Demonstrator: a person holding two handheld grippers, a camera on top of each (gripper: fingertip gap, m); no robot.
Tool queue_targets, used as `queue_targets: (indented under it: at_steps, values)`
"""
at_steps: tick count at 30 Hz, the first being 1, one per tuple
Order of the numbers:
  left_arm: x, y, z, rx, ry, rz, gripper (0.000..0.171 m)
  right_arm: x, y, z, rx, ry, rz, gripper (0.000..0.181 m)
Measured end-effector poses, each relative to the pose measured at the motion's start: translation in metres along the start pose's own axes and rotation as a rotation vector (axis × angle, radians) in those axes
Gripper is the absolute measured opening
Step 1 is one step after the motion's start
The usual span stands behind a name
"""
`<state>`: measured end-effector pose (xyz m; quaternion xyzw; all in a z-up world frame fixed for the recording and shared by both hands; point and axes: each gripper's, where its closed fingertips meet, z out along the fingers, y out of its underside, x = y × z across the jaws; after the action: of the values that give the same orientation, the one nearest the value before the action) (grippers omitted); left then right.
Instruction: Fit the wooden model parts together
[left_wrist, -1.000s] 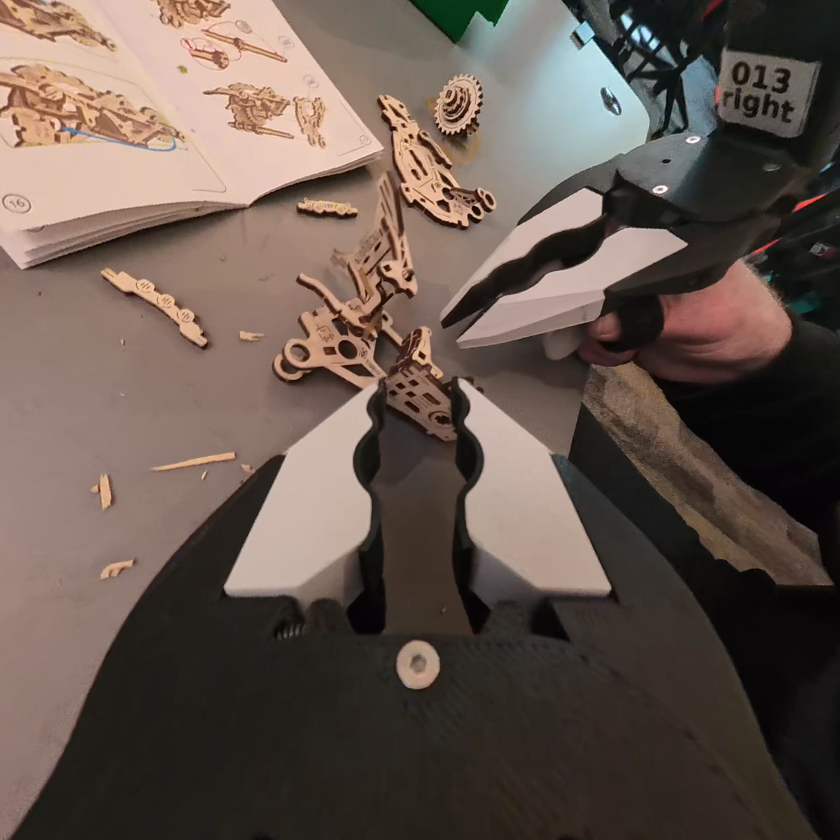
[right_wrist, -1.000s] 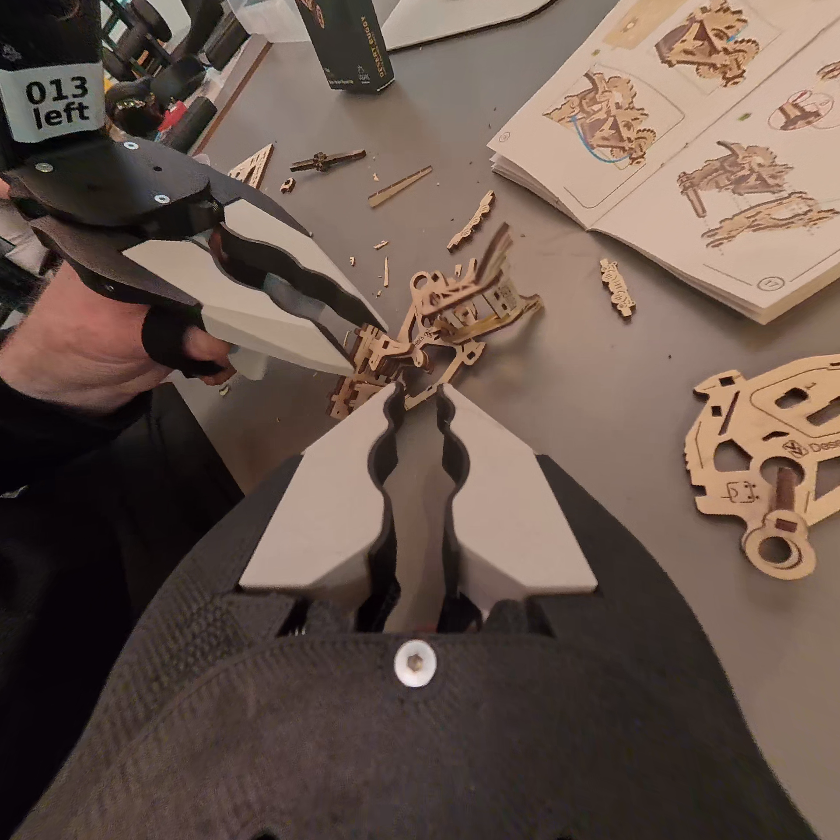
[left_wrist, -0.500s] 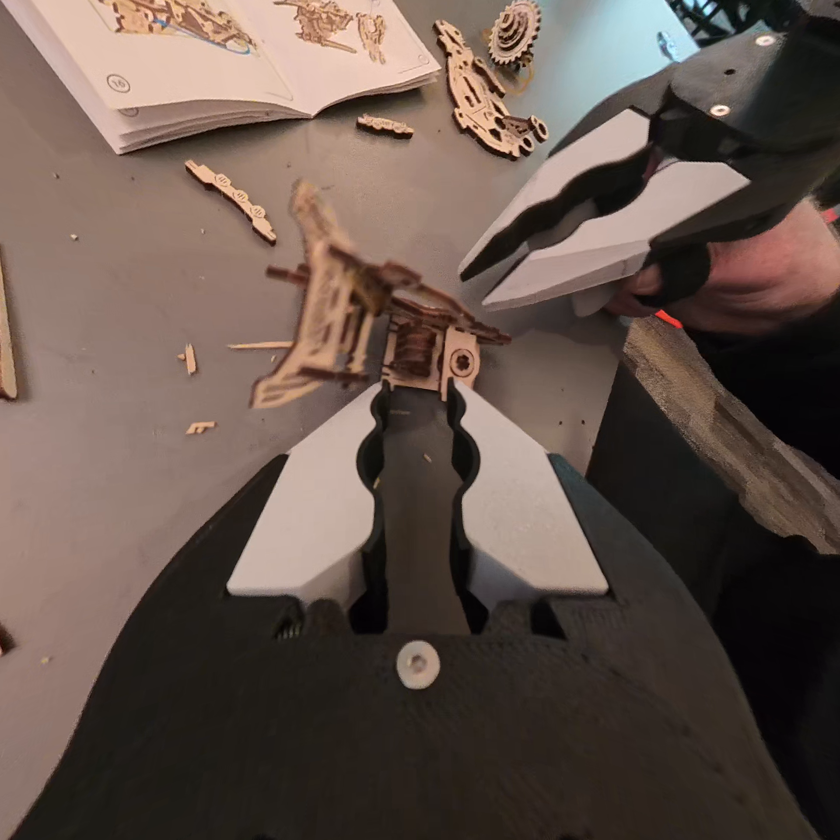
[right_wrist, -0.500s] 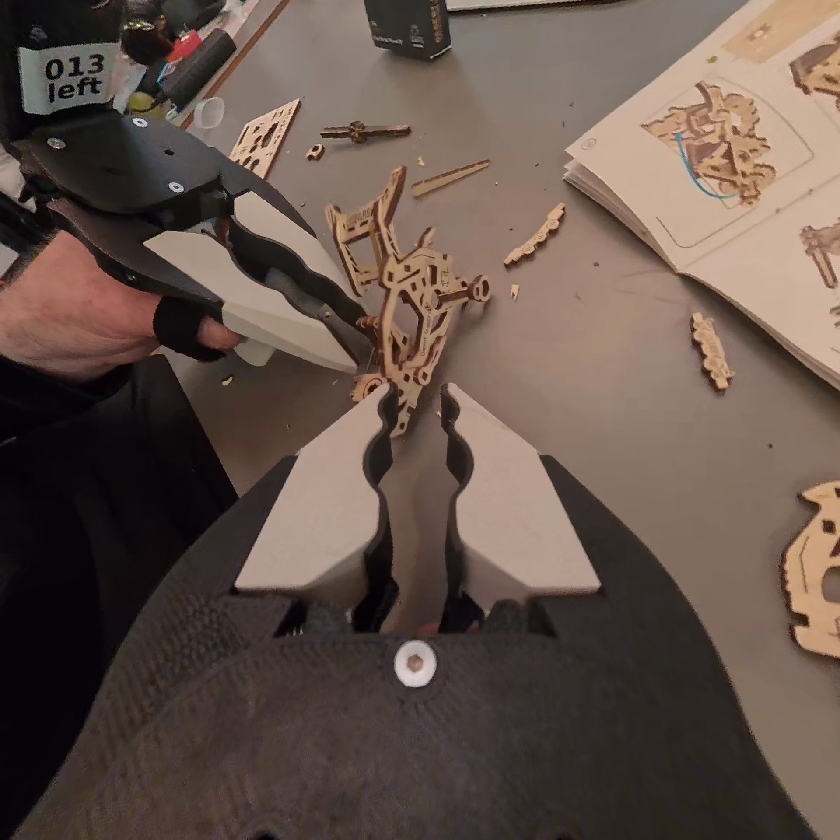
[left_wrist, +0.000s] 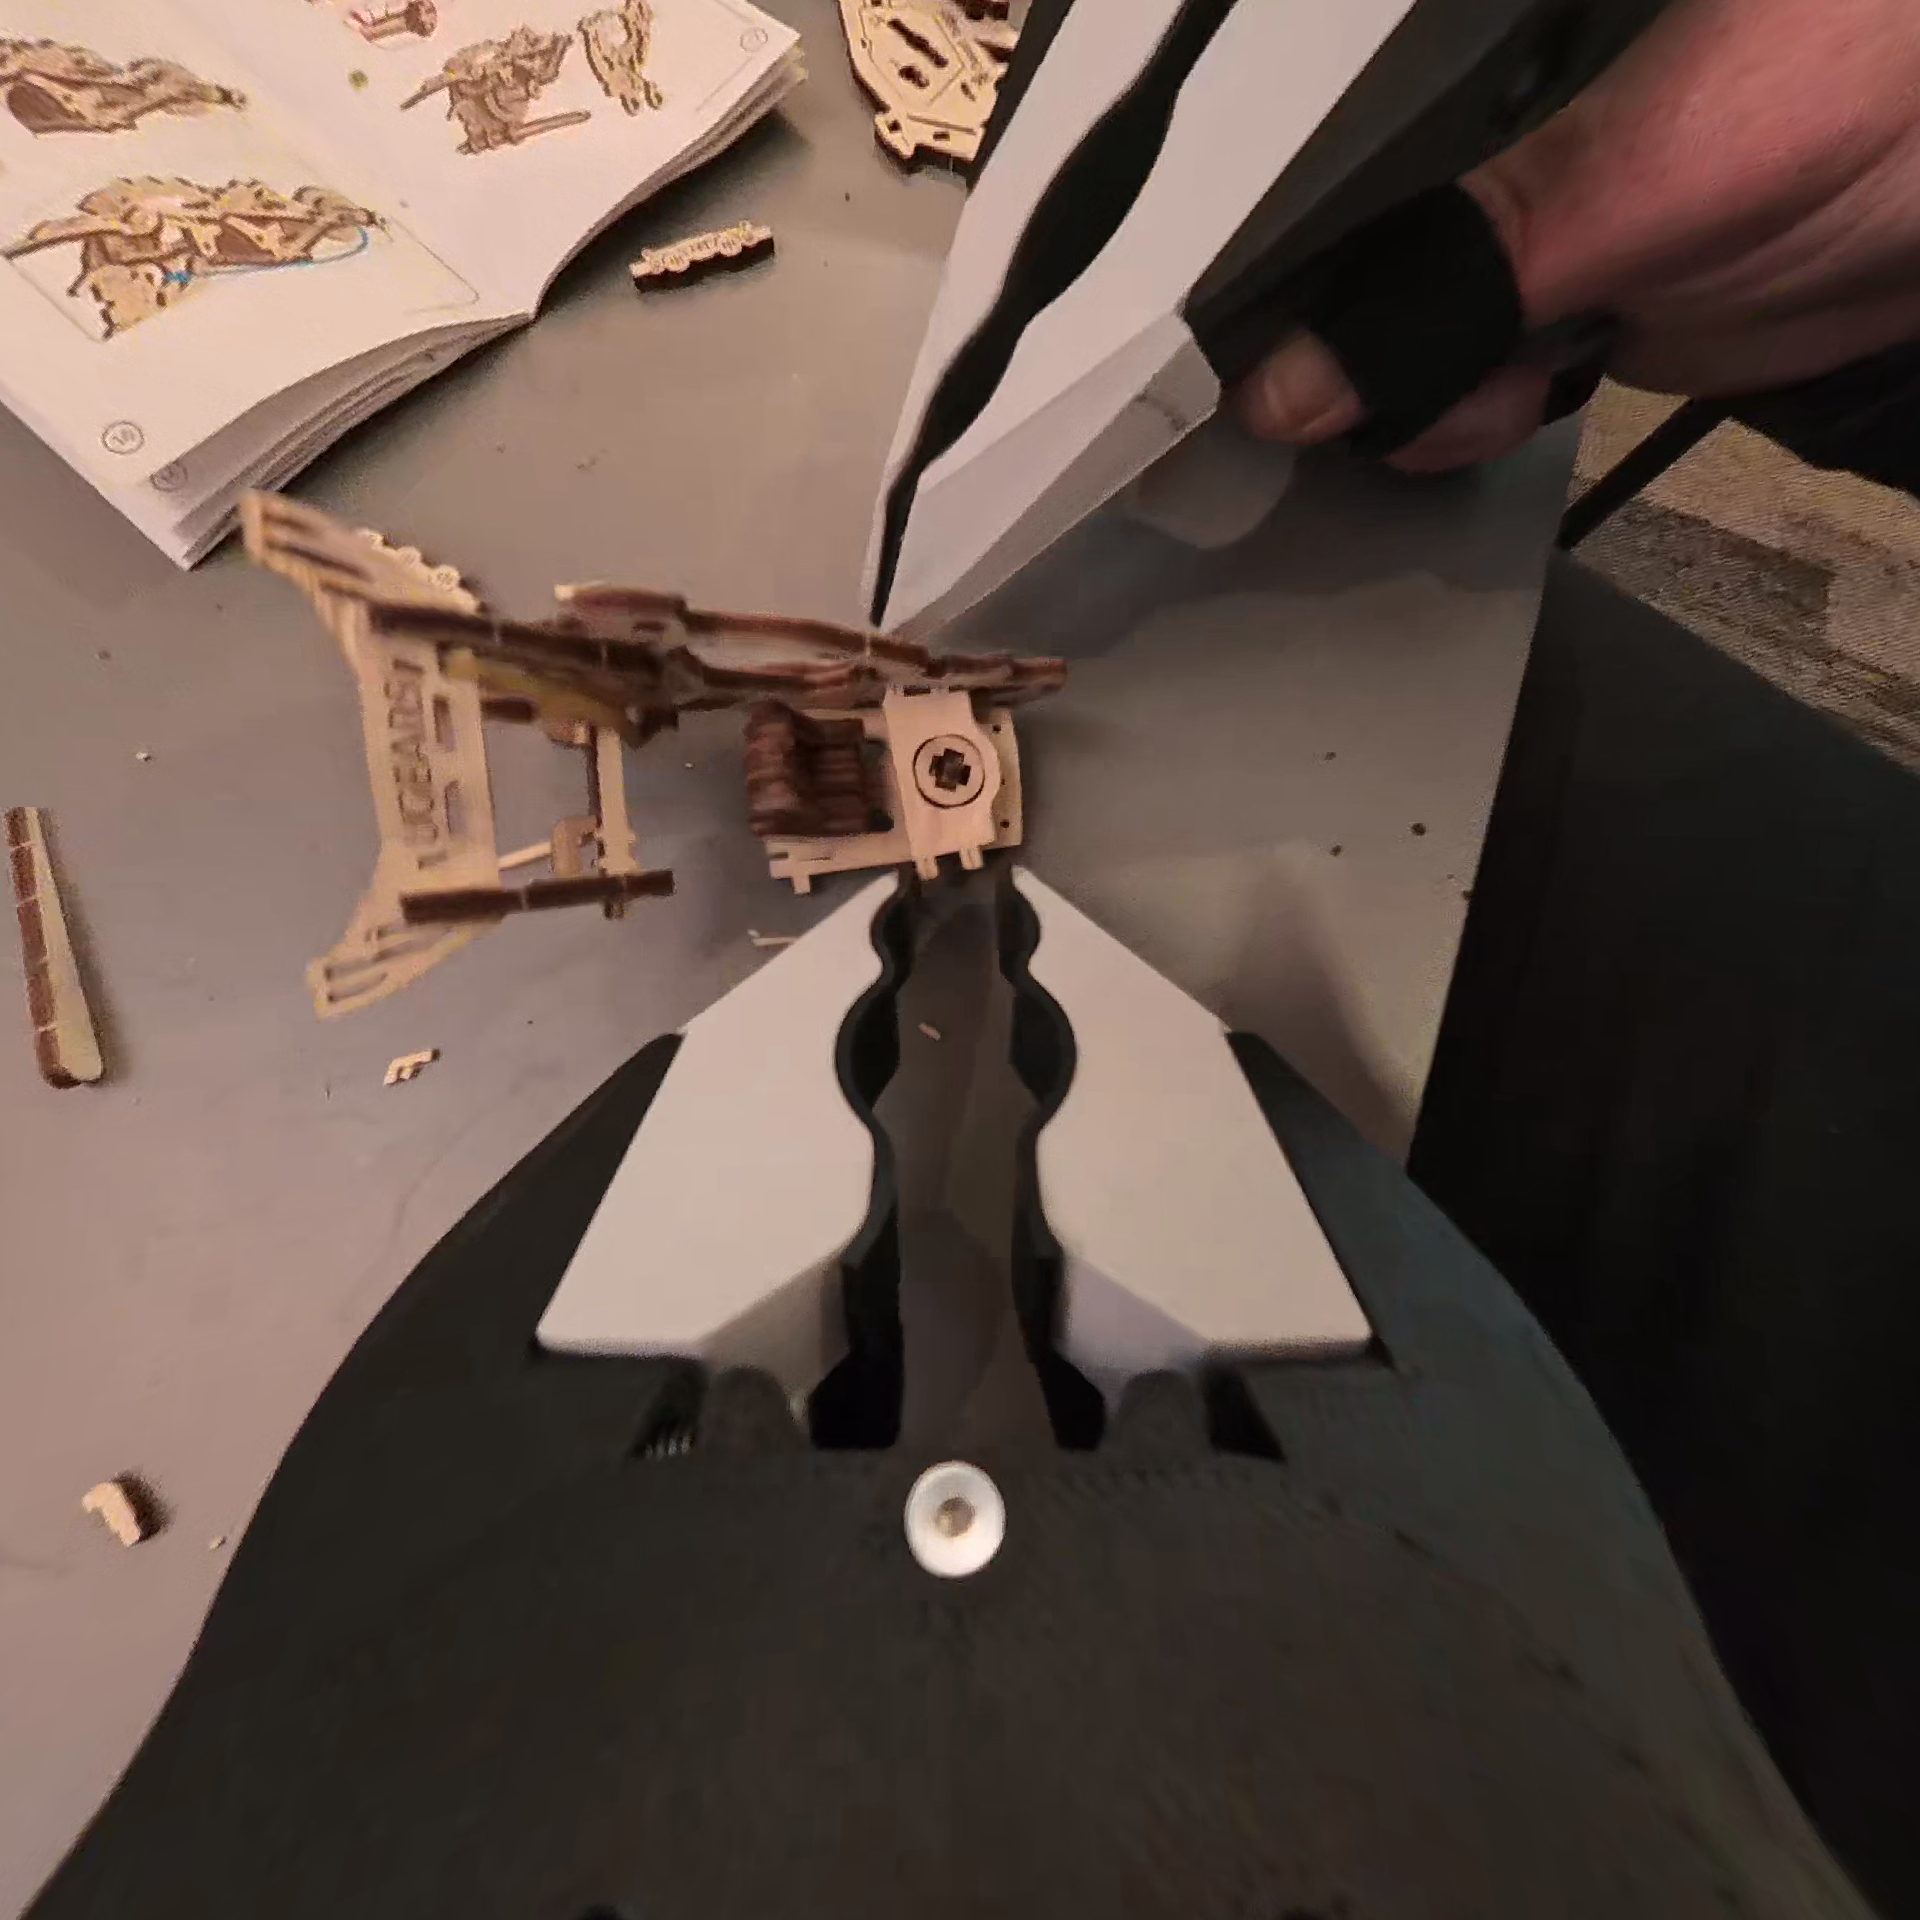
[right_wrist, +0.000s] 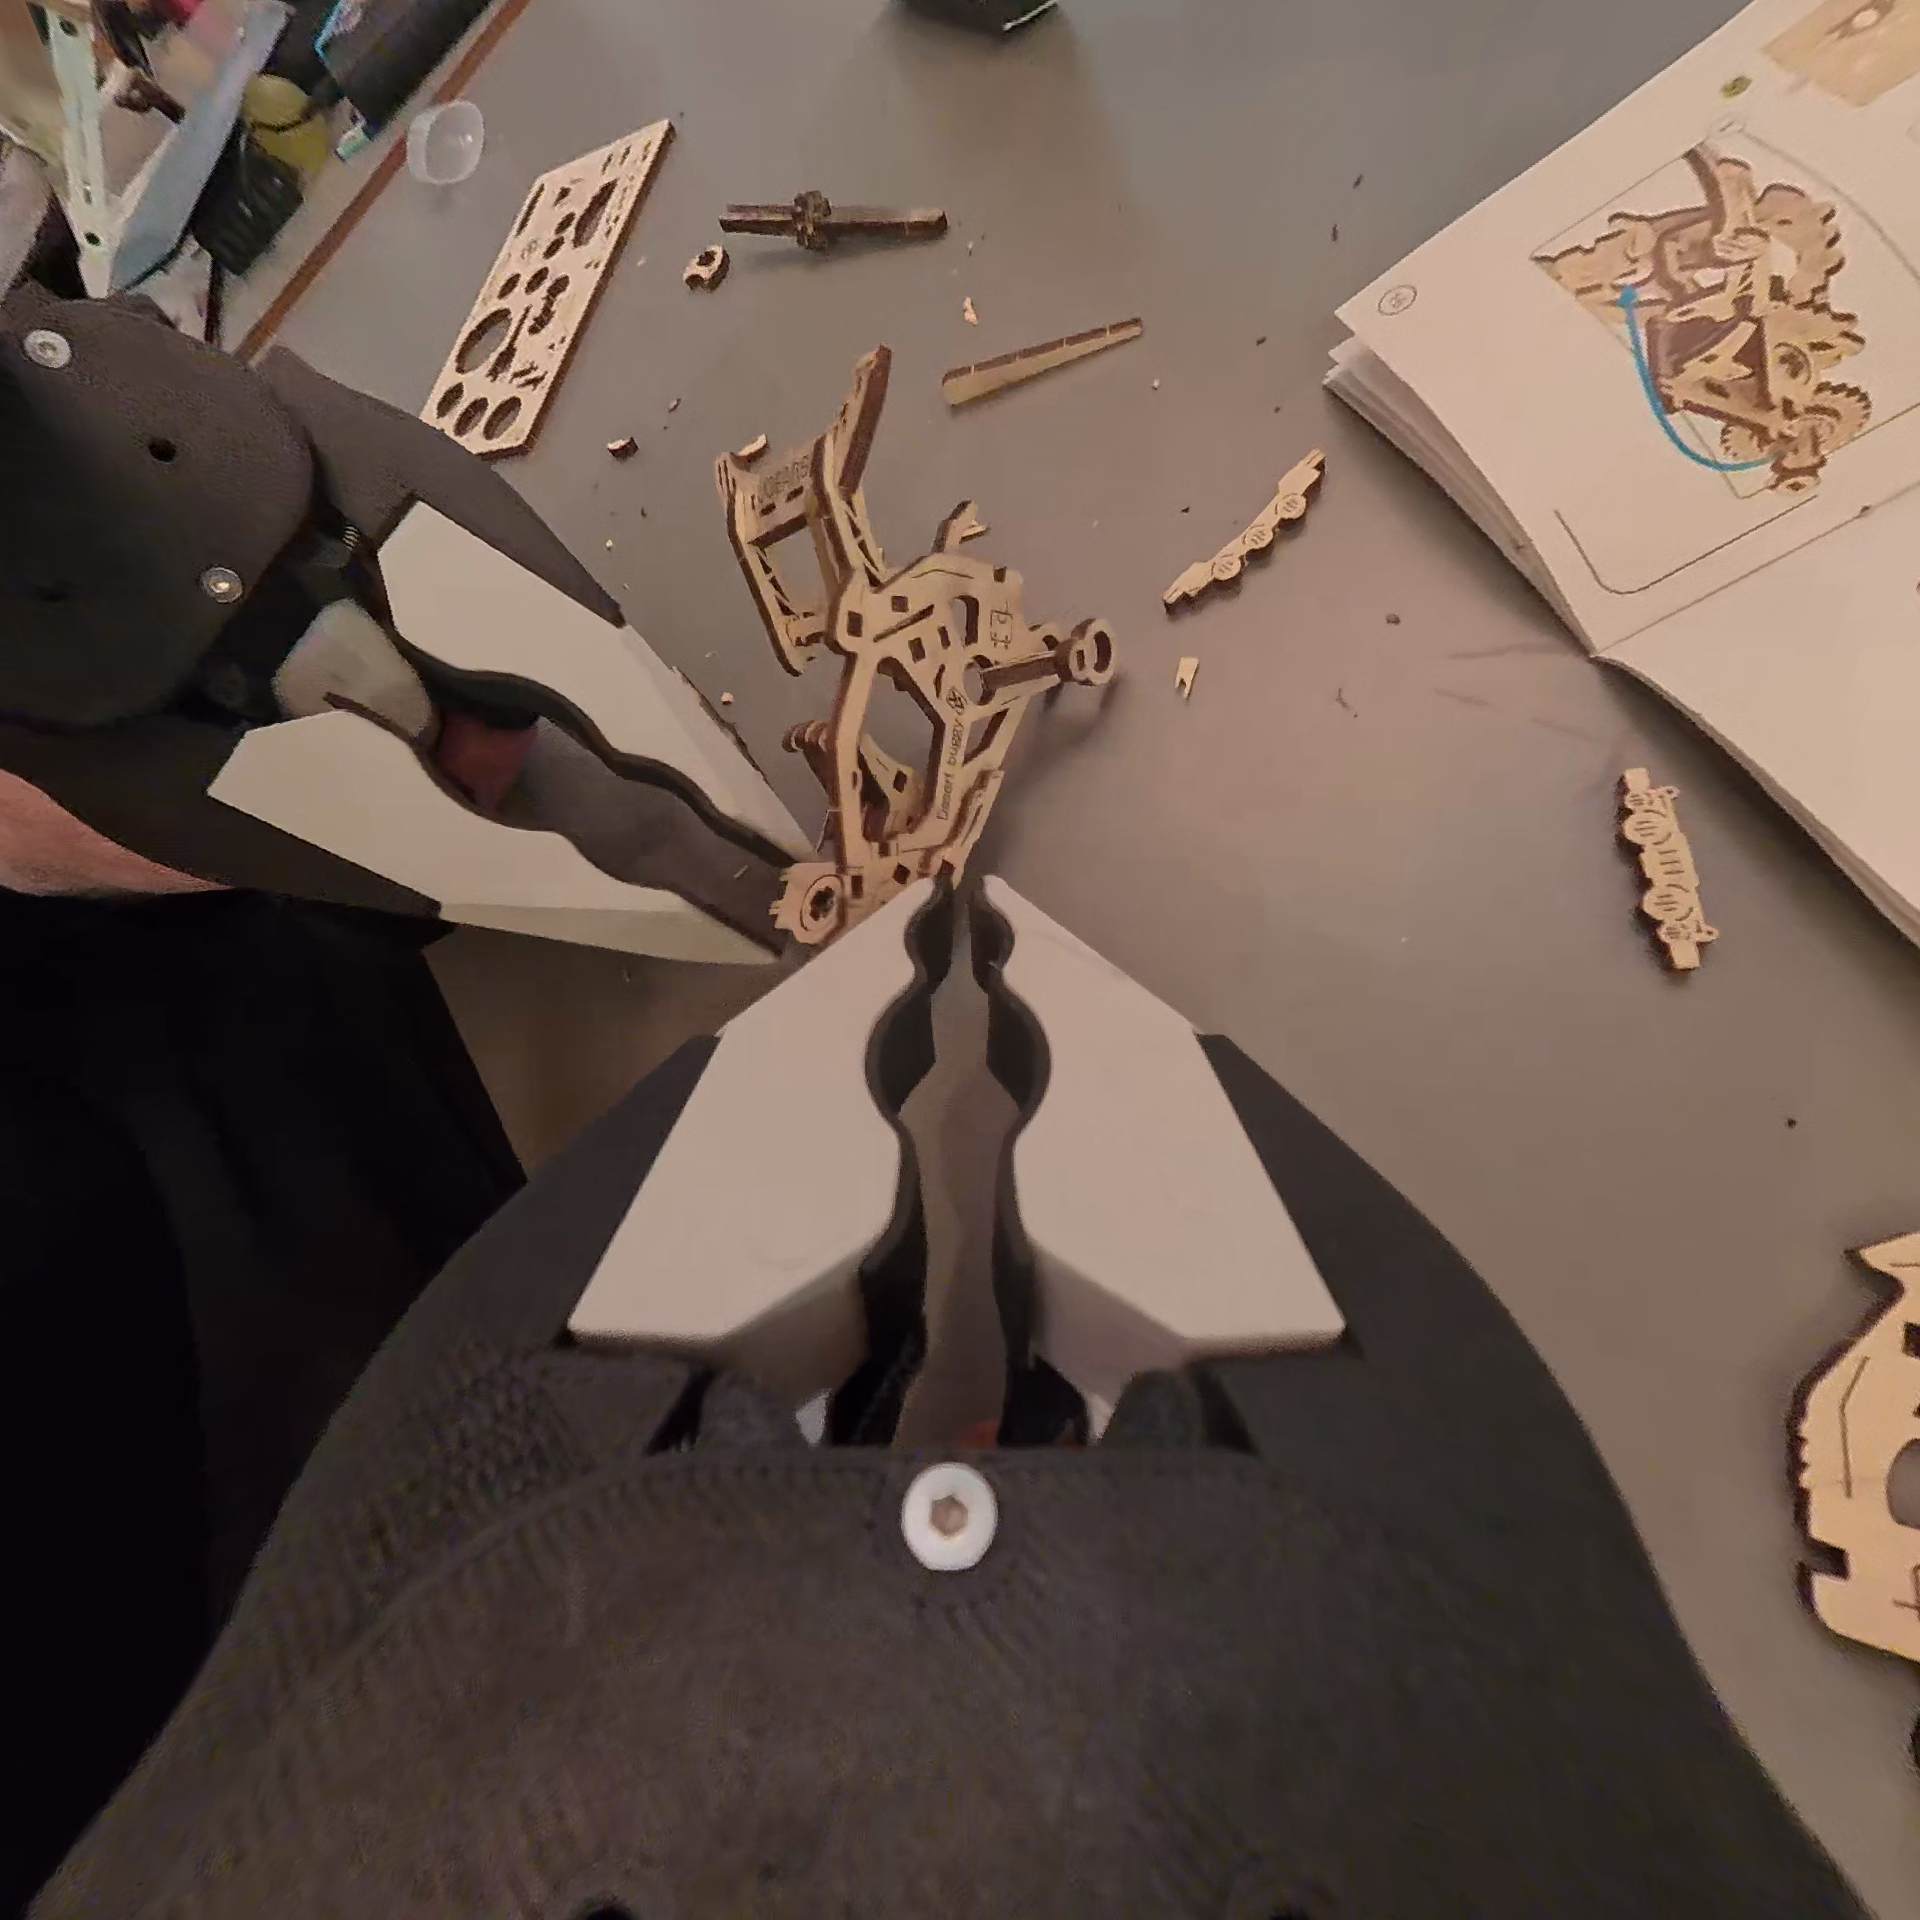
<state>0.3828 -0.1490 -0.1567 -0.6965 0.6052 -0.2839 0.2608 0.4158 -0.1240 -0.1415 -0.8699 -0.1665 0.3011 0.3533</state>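
- While both tools meet at the model (left_wrist: 665, 727), it hangs in the air above the grey bench (left_wrist: 260, 1195).
- The left tool (left_wrist: 956, 883) is clenched on the model's pale end block, the one with a round socket. Its tips pinch the block's bottom edge.
- The right tool (right_wrist: 956, 894) is nearly closed and grips the thin lower edge of the model (right_wrist: 914, 717).
- From the left view, the right tool (left_wrist: 883, 613) comes down from the top, and its tips touch the model's dark top edge. A hand (left_wrist: 1558, 260) in a black fingerless glove holds it.
- From the right view, the left tool (right_wrist: 779, 894) comes in from the left side and bites the model's low corner.
- Only the right view shows a flat wood sheet (right_wrist: 551, 291) full of punched holes, a dark cross stick (right_wrist: 831, 220) and a clear cup (right_wrist: 447, 140).
- Both views show the open booklet (left_wrist: 312, 208) with its pictures.
- The model is thin, pale cut wood with dark burnt edges, with lots of slots and holes.
- Small wood bits and chips lie all over the bench.
- The tools have smooth white fingers with wavy black pads on a rough black body.
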Motion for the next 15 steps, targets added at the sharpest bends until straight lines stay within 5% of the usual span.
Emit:
queue_targets:
  at_steps: [15]
  values:
    - [0.0017, -0.0043, 0.0012, 0.029, 0.043, 0.044, 0.008, -0.0011, 0.0009, 0.0046, -0.022, 0.026, -0.064, 0.0]
